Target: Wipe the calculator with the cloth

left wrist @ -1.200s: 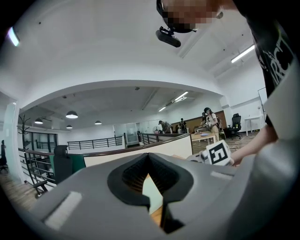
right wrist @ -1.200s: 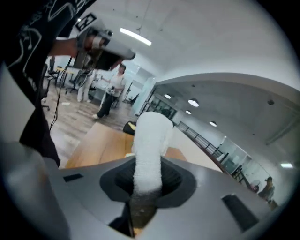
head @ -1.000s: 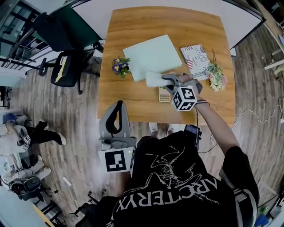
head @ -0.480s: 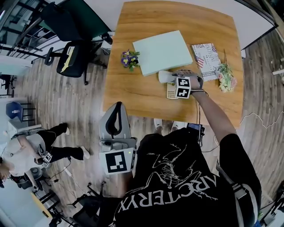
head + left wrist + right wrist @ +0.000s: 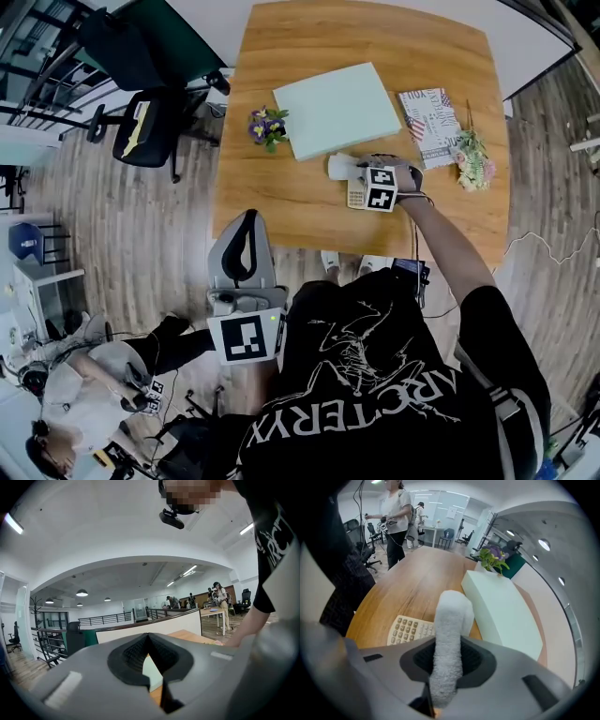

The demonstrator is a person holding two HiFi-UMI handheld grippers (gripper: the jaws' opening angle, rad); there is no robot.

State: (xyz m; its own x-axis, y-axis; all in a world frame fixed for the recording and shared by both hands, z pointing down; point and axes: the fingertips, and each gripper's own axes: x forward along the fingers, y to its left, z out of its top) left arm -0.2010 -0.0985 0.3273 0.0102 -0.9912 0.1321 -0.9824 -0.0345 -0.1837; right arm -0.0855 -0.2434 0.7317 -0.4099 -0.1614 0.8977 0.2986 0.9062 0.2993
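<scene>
A beige calculator (image 5: 355, 198) lies on the wooden table (image 5: 281, 206), just in front of a pale green box. My right gripper (image 5: 354, 171) hovers over it, shut on a rolled white cloth (image 5: 338, 167) that sticks out past the fingertips. In the right gripper view the cloth (image 5: 450, 630) stands between the jaws of the right gripper (image 5: 447, 660), and the calculator (image 5: 408, 630) shows below it to the left. My left gripper (image 5: 248, 218) is held off the table near my body, shut on nothing. In the left gripper view, the left gripper (image 5: 149, 637) points at the ceiling.
The pale green box (image 5: 337, 110) lies mid-table, with a small pot of purple flowers (image 5: 265, 125) to its left. A flag-patterned booklet (image 5: 428, 114) and a flower bunch (image 5: 472, 157) sit at the right. A black office chair (image 5: 150, 127) stands left of the table.
My right gripper has moved in over the calculator with the cloth still held. The left gripper has stayed put. A person on the floor at the left has shifted.
</scene>
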